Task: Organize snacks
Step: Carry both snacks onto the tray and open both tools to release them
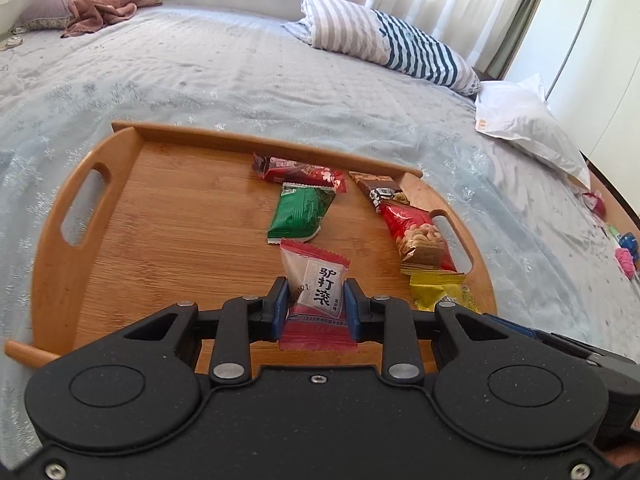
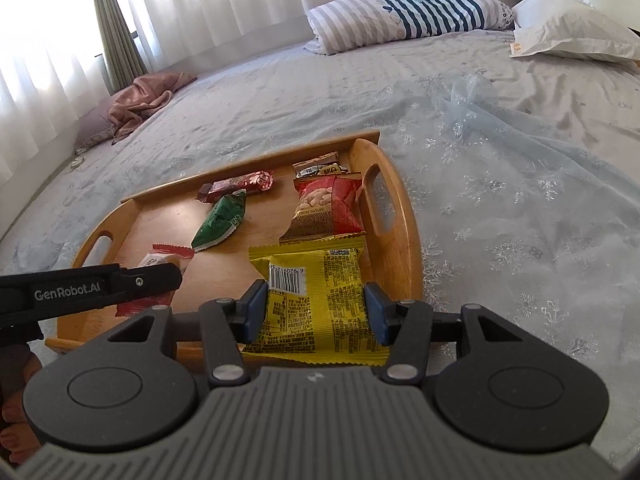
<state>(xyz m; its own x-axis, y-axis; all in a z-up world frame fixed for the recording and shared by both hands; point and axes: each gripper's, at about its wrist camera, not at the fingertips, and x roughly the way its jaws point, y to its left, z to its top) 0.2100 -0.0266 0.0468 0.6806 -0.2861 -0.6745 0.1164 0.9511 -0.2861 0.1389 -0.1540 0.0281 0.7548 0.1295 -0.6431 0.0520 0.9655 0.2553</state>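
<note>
A wooden tray (image 1: 160, 216) (image 2: 404, 216) lies on the bed. My left gripper (image 1: 316, 300) is shut on a red-and-white snack packet (image 1: 316, 280) over the tray's near edge; that packet also shows in the right wrist view (image 2: 164, 260). My right gripper (image 2: 316, 304) is shut on a yellow snack packet (image 2: 320, 292), seen in the left wrist view (image 1: 440, 292) at the tray's near right. On the tray lie a green packet (image 1: 300, 216) (image 2: 220, 220), a dark red bar (image 1: 300, 170) (image 2: 240, 186), a brown bar (image 1: 380, 190) (image 2: 320, 168) and a red peanut bag (image 1: 420, 236) (image 2: 328, 208).
The bed has a pale blue sheet (image 1: 280, 80). A striped pillow (image 1: 384, 44) (image 2: 408, 14) and a white pillow (image 1: 524, 128) (image 2: 572, 32) lie at the far side. A pink cloth on a purple pillow (image 1: 104, 4) (image 2: 140, 96) lies by the curtains. Small toys (image 1: 624, 248) lie at the bed's right edge.
</note>
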